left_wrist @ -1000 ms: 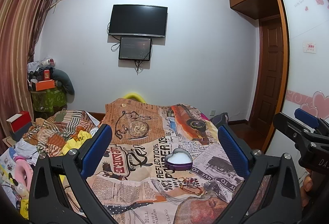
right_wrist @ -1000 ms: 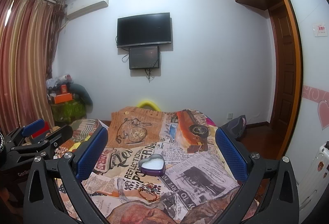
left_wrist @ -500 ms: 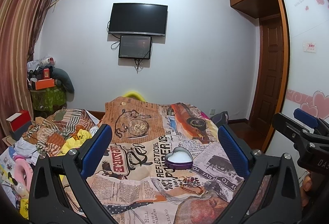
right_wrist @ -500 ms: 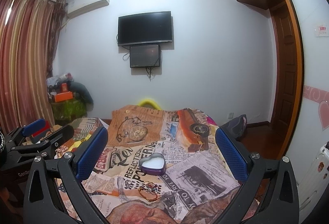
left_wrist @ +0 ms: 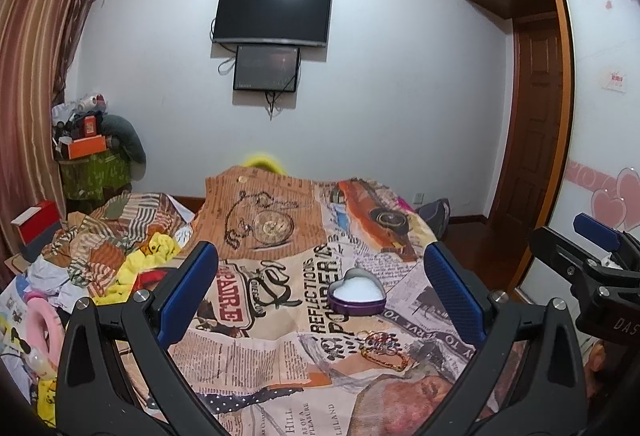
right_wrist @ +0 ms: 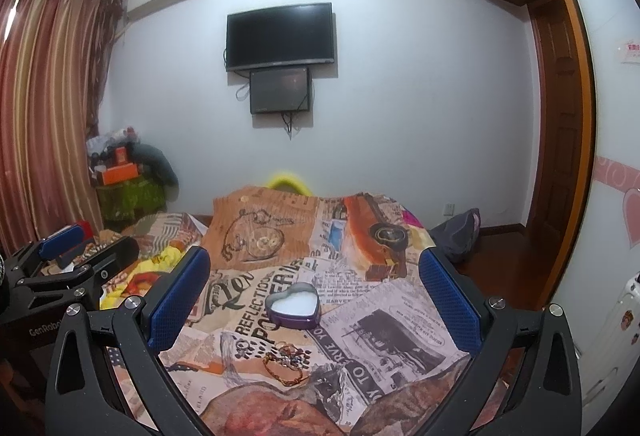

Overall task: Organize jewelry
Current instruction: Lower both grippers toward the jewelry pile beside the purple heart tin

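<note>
The jewelry [left_wrist: 382, 350] lies as a small tangle of gold chain and beaded pieces on the newspaper-print bedspread [left_wrist: 256, 348]. In the left wrist view it sits low between the two fingers, nearer the right finger; in the right wrist view [right_wrist: 286, 362] it sits low and just left of the midline. Just beyond it, further from the fingers, rests the heart-shaped tin [left_wrist: 356, 296], lid off, with a pale lining showing. Tin and jewelry are near each other but apart.

Compared with one second ago, almost nothing has changed: both views show a slight upward tilt only, and the jewelry and tin keep their positions between the fingers. No approach has begun.

The left gripper [left_wrist: 320, 284] has its fingers fully released, spread wide, holding nothing. The right gripper [right_wrist: 314, 294] is likewise released and empty. Each gripper also appears at the edge of the other's view, well above the bedspread.

Assessment: the task is at its start. The jewelry is not yet in the tin. The next move probably requires one gripper to descend onto the chain pile. The pieces are thin and tangled, so a pinch may lift several at once or slip off the soft cloth.

Left of the fingers lies a heap of clothes [left_wrist: 116, 244].
</note>
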Tool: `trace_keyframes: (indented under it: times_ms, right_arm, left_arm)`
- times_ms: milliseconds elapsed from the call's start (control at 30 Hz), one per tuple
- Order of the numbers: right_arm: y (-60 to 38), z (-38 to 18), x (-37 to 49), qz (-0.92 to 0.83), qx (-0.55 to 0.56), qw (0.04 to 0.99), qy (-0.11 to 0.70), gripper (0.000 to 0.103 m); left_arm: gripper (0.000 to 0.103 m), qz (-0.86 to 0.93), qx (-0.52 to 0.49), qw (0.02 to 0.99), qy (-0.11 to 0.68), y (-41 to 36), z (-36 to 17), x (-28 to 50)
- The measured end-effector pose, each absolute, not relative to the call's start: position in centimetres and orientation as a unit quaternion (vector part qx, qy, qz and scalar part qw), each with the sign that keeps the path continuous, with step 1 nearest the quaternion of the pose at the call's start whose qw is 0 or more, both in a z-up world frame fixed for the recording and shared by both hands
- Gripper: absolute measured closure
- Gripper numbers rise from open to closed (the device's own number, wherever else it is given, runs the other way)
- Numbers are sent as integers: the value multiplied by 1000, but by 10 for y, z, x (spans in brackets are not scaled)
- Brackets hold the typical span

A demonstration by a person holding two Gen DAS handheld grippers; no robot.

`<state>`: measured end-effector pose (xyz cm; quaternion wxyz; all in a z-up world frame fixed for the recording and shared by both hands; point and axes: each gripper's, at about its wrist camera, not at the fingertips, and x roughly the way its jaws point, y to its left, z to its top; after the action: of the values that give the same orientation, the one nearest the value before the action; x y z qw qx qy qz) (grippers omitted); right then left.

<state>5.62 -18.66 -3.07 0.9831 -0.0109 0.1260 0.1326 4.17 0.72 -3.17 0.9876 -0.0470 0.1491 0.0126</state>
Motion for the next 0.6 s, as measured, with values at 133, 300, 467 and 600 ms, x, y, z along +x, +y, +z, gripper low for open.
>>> trace_keyframes:
  times_ms: [133,300,467,600]
  right_arm:
    - [-188,-42,68,130,-14,980,150,0]
    - [-191,-61,86,119,-21,975,186,0]
    - [-194,-83,108,108,-29,966,233,0]
    - [-194,-99,122,104,-40,958,266,0]
  left_arm:
    - [0,9,-53,981,186,13,-47,60]
    - [0,12,-60,968,244,22,-74,86]
    - [0,14,-56,955,291,25,-103,105]
    - [7,3,-55,942,332,24,-126,120]
